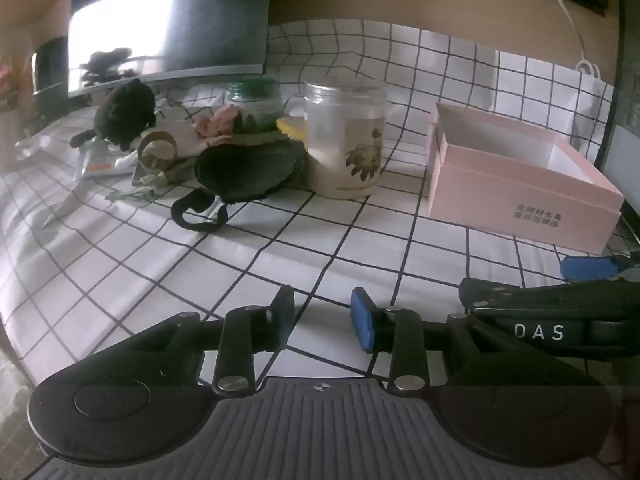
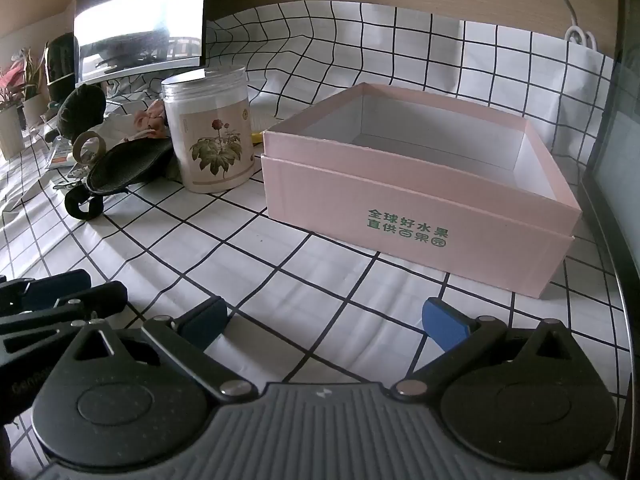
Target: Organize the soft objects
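Observation:
A pink open box (image 2: 420, 216) stands empty on the checked tablecloth; it also shows in the left wrist view (image 1: 516, 184). A black eye mask with a strap (image 1: 248, 170) lies left of a clear flower-label jar (image 1: 346, 140); the mask also shows in the right wrist view (image 2: 124, 168). A black plush toy (image 1: 124, 112) and a pink soft cloth (image 1: 214, 120) lie behind it. My left gripper (image 1: 322, 320) is open and empty, low over the cloth. My right gripper (image 2: 324, 320) is open wider, empty, in front of the box.
A monitor (image 1: 168, 24) stands at the back left. A green-lidded jar (image 1: 256, 104), a tape roll (image 1: 156, 150), scissors (image 1: 66, 204) and packets crowd the left pile. A white paper bag (image 2: 588, 80) stands behind the box. Potted plants (image 2: 16, 92) stand far left.

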The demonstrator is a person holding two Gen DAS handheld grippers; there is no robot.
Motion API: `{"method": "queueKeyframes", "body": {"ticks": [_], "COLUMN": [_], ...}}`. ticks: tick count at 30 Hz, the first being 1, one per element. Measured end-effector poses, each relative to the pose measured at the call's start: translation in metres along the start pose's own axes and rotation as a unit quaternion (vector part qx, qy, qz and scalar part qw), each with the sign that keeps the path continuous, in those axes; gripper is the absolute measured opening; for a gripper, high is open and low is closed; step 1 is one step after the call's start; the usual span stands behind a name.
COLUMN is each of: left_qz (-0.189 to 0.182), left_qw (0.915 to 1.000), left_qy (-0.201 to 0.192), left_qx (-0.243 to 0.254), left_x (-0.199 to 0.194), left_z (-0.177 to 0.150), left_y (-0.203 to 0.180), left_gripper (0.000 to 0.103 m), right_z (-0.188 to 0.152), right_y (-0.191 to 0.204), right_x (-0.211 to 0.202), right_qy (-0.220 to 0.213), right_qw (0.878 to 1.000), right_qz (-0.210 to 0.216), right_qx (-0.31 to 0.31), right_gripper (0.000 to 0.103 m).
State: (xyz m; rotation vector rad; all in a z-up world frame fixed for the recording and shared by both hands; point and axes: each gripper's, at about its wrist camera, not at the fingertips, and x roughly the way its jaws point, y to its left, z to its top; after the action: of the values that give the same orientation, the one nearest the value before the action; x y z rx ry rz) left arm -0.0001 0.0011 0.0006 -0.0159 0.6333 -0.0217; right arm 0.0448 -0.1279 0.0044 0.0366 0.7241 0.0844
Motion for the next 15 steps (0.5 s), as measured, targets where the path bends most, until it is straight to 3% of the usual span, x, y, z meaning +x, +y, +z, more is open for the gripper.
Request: {"method": "queueKeyframes", "body": {"ticks": [15], "left_qz": [0.003], "left_qw": [1.0], "left_qy": [-0.001], "left_qx": [0.004], "left_x": [0.0014], "left_z": [0.0004], "left_y": [0.0028], "left_gripper": [0.036], "right_z": [0.0], "right_y": [0.0002], "right_x": [-0.0003], "right_qy": [0.0], "right_qw": [1.0], "right_qz": [-0.001], "right_qx": [-0.001], "right_gripper": [0.103]}}
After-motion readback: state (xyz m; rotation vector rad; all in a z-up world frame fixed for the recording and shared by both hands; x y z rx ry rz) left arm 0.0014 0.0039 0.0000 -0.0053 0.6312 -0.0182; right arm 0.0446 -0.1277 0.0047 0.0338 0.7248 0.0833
